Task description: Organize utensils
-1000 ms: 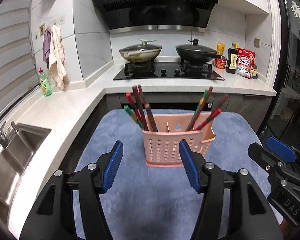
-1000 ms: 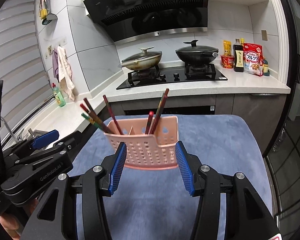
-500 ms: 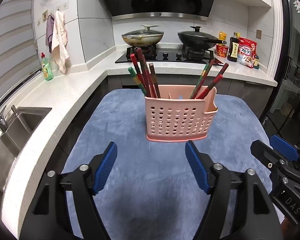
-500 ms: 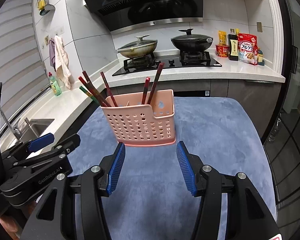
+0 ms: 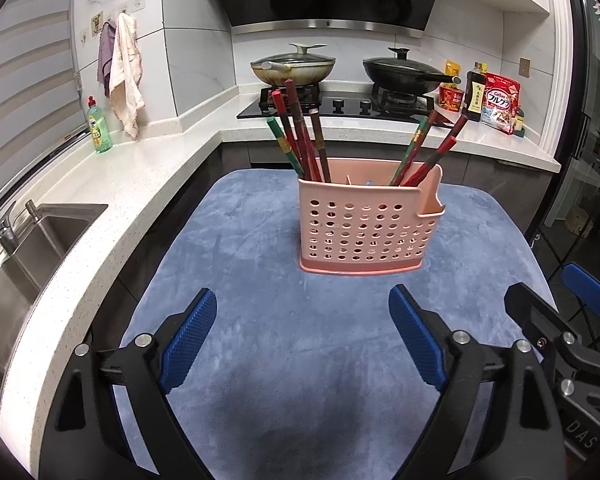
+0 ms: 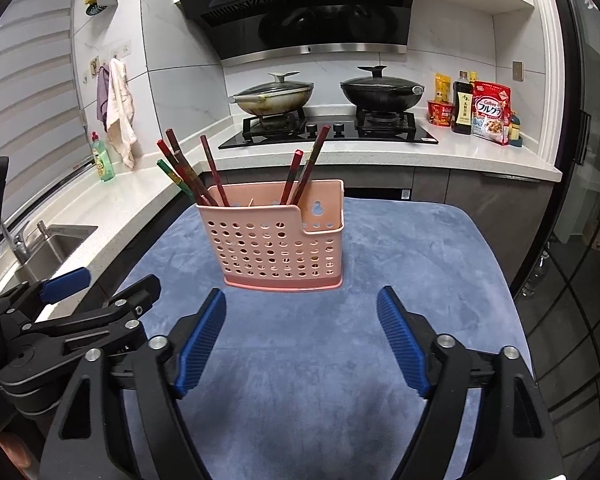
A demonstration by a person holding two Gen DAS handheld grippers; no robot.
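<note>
A pink perforated utensil holder (image 5: 368, 224) stands upright on a blue mat (image 5: 260, 264); it also shows in the right wrist view (image 6: 278, 240). Several red and green chopsticks (image 5: 300, 136) lean in its left compartment and a few more chopsticks (image 5: 424, 148) in its right one. My left gripper (image 5: 302, 338) is open and empty, held back from the holder above the mat. My right gripper (image 6: 300, 338) is open and empty, also short of the holder. Each gripper shows at the edge of the other's view.
A white L-shaped counter (image 5: 112, 200) runs left and behind the mat, with a steel sink (image 5: 24, 256) at left and a green soap bottle (image 5: 98, 126). A hob with two lidded pans (image 5: 292, 70) and food packets (image 5: 496, 104) sit at the back.
Both grippers have pulled back and risen from the holder, which now stands farther ahead and fully in view. The jaws have opened wider. The holder and chopsticks have not moved.
</note>
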